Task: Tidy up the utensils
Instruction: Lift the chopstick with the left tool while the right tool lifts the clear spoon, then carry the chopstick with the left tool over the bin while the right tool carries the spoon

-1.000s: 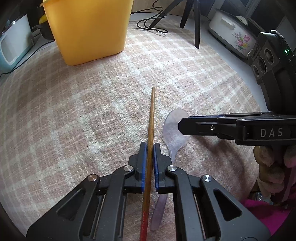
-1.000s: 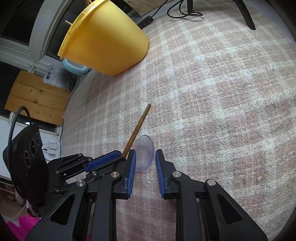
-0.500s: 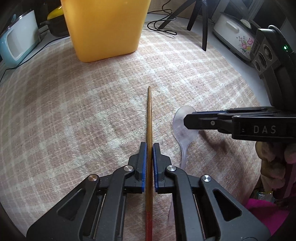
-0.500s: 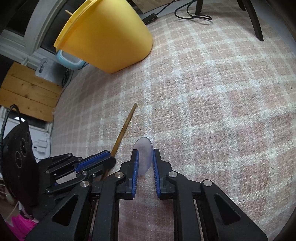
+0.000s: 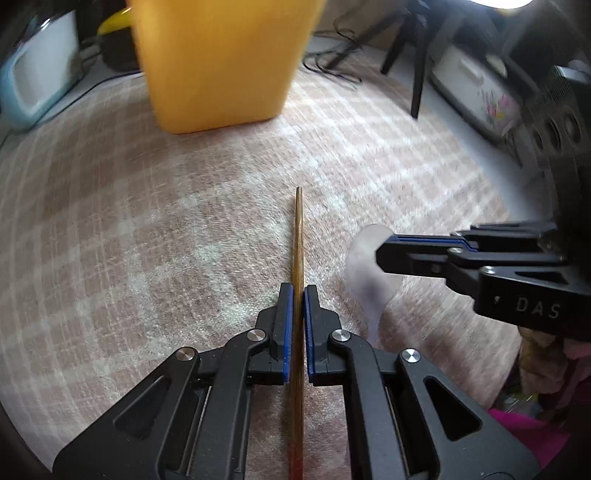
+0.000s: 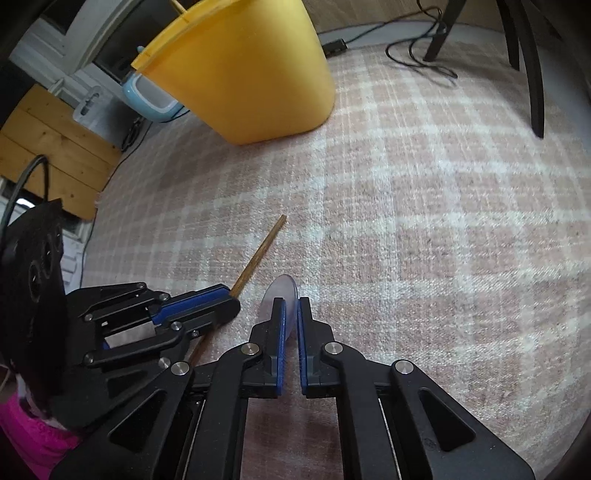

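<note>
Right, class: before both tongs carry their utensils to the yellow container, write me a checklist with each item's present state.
1. Left tongs shut on the wooden chopstick: ok.
2. Right tongs shut on the translucent plastic spoon: ok.
3. Spoon grip secure, held at the bowl with handle hanging: cannot tell.
4. Yellow container upright on the checked tablecloth: ok.
5. Container opening free: cannot tell; a stick already pokes out.
6. Tongs apart from each other: ok.

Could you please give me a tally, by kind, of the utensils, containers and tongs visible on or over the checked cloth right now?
Chopsticks: 1, wooden, in the left tongs (chopstick)
Spoons: 1, clear plastic, in the right tongs (spoon)
Buckets: 1, yellow (bucket)
Tongs: 2
Total: 5
</note>
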